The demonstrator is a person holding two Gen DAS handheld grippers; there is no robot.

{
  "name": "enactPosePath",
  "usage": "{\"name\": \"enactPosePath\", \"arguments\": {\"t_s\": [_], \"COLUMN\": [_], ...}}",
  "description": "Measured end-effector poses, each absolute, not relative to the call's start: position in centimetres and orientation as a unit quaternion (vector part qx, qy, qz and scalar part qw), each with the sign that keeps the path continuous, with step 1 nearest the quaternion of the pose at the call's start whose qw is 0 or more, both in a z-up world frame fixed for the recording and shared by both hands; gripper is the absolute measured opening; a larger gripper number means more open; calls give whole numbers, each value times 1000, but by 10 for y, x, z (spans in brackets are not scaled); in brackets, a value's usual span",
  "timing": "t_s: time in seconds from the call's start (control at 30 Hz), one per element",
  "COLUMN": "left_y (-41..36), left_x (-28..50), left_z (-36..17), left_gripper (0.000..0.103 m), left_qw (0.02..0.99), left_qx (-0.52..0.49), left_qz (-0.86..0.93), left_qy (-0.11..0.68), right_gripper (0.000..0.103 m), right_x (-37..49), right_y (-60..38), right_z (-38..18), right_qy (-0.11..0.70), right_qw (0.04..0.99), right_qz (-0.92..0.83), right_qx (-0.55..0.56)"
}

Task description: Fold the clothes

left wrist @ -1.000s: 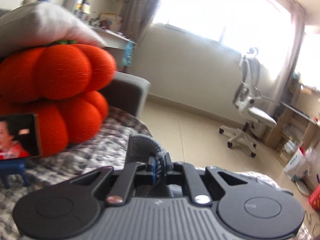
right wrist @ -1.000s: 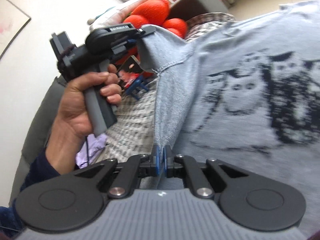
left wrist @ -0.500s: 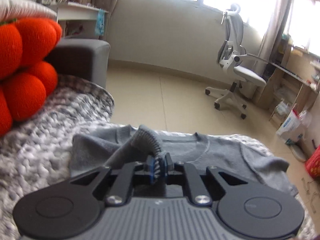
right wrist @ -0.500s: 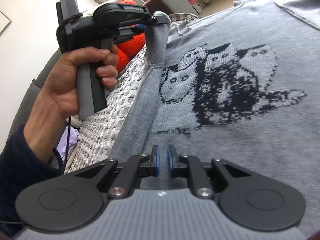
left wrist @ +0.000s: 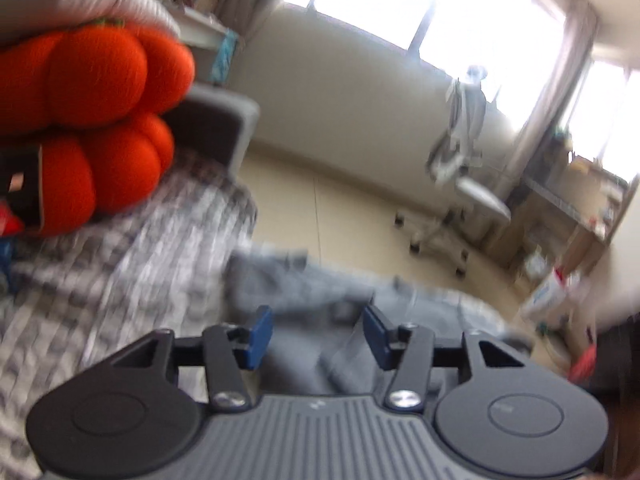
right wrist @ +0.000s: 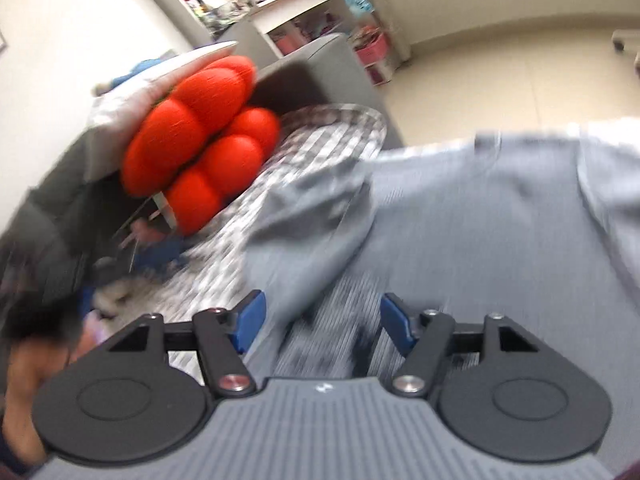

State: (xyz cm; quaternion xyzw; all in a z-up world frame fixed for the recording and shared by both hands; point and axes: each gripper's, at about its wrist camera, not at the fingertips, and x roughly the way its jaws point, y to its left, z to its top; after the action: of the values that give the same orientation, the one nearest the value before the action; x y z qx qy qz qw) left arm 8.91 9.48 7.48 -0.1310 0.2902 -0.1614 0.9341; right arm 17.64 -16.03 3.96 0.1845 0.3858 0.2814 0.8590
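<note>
Lying flat on the checked blanket (right wrist: 320, 140), the grey sweater (right wrist: 500, 220) stretches lengthwise away from both cameras. Left gripper (left wrist: 316, 338) and right gripper (right wrist: 322, 322) are opening, pads clear of the cloth.

- Daylight floods in from the far windows (left wrist: 460, 12), blown out to white glare;
- both views smeared by motion blur;
- fisheye bends the edges; corners dark.

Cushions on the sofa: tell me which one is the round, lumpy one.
The orange cushion, made of bulging rounded lobes; the pale grey cushion lying on top of it is flat and plain.
</note>
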Motion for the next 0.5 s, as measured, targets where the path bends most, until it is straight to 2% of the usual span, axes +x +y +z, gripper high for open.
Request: {"name": "enactPosePath", "arguments": {"t_s": [0.2, 0.23, 0.27, 0.33, 0.5], "left_y": [98, 100, 103, 111, 131], "left_x": [86, 87, 88, 89, 86], "left_z": [53, 54, 55, 56, 61], "left_gripper": [51, 52, 53, 53, 53], "left_qw": [923, 922, 922, 921, 925], "left_qx": [-96, -91, -86, -75, -47], "left_qz": [-177, -176, -174, -169, -161], "left_qy": [329, 332, 336, 344, 341], "right_gripper": [66, 55, 26, 5, 3], "right_x": [249, 254, 253, 251, 212], "right_y": [-123, -114, -110, -103, -157], "right_z": [19, 16, 16, 17, 50], "right_qy": [413, 418, 419, 417, 336], "right_qw": [867, 869, 872, 876, 907], "right_qz": [232, 229, 229, 230, 215], "right_qx": [158, 134, 111, 74, 133]}}
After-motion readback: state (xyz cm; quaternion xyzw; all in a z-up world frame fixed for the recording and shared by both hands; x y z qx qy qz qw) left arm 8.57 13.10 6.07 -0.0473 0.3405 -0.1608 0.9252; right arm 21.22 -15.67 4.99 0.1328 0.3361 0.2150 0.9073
